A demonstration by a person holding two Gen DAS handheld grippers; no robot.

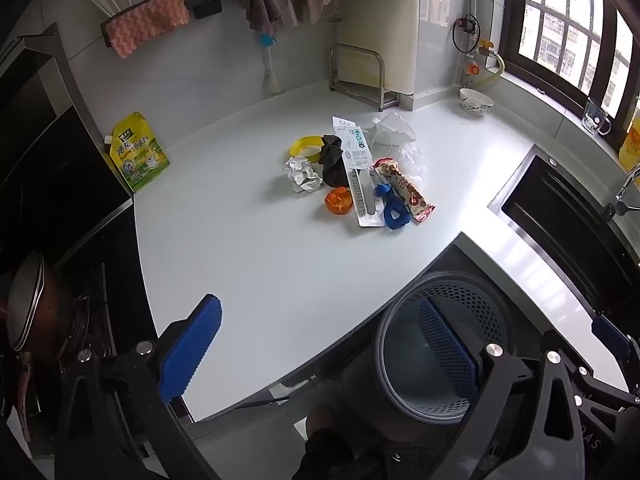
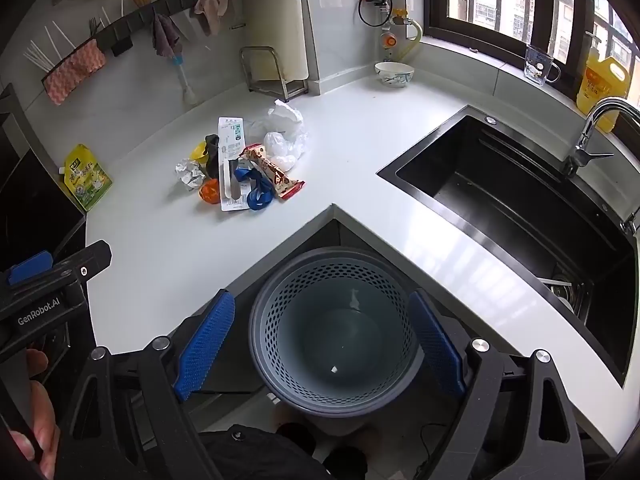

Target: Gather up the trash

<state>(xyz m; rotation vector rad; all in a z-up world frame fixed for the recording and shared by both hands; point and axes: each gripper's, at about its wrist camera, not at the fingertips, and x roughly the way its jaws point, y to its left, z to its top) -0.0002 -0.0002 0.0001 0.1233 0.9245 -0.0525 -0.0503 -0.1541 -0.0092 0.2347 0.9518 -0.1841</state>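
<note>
Nearest: right gripper (image 2: 320, 344), jaws spread wide and holding nothing, poised above grey perforated bin (image 2: 280, 376) on the floor in the bench's inner corner; only a few pale scraps inside. Left gripper (image 1: 320, 356), jaws likewise wide apart and bare, straddling bench edge and bin rim. Farther out on white bench (image 1: 240, 260): trash heap, touching and overlapping: orange peel (image 1: 338, 201), crumpled foil (image 1: 301, 174), blue strap (image 1: 394, 210), snack wrapper (image 1: 408, 188), toothbrush pack (image 1: 360, 168), dark rag (image 1: 333, 160), yellow ring (image 1: 306, 146), white plastic bags (image 1: 394, 128). Right: black sink (image 2: 520, 200). Beyond, near the sill: bowl (image 2: 394, 73), contents not visible.
</note>
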